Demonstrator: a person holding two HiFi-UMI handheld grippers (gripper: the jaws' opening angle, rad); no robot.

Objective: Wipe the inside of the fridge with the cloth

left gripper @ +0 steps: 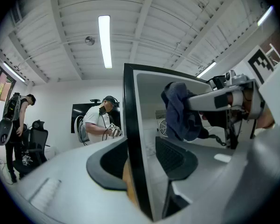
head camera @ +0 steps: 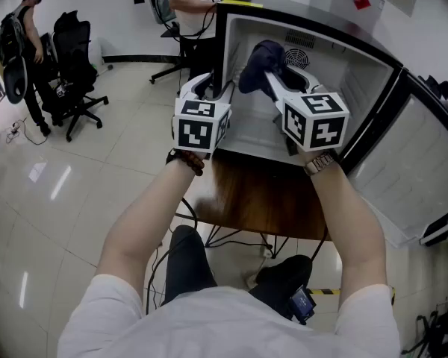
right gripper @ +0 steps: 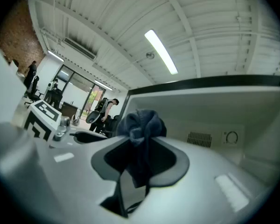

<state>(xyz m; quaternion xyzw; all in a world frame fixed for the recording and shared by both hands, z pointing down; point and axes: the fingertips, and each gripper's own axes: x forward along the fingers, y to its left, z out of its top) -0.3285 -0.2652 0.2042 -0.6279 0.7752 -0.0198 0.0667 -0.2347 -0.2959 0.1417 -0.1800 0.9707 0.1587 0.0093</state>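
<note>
- The right tongs point(right gripper: 140, 158) point(head camera: 263, 77) were clamped on a bunched dark blue cloth point(right gripper: 140, 125) point(head camera: 260, 60), which bulged out past their tips and hung down between the pads.
- They pointed level into the open fridge point(head camera: 358, 80). This put the cloth inside the cavity, short of the white back wall, and I could not tell whether it touched any surface.
- Ahead of the right tongs, a vent grille point(right gripper: 199, 138) sat in the back wall.
- The left tongs point(left gripper: 142, 164) point(head camera: 213, 88) stood partly open, astride the black front edge of the fridge's left side wall. A sliver of white wall showed beside the inner pad, so they did not look pressed on it.
- From the left tongs, the cloth point(left gripper: 177, 108) showed up and to the right, in the other pair's grip.
- Both pairs were near each other, marker cubes towards the person.
- Below and behind the tongs, the fridge stood on a brown wooden desk point(head camera: 261, 200).
- To the right of the right tongs, the fridge door point(head camera: 411, 162) hung open.
- Beyond the left tongs, a person in a white shirt point(left gripper: 100, 122) stood behind the fridge.
- Well off to the left, another person point(head camera: 30, 21) stood by black office chairs point(head camera: 75, 66) on the tiled floor point(head camera: 45, 185).
</note>
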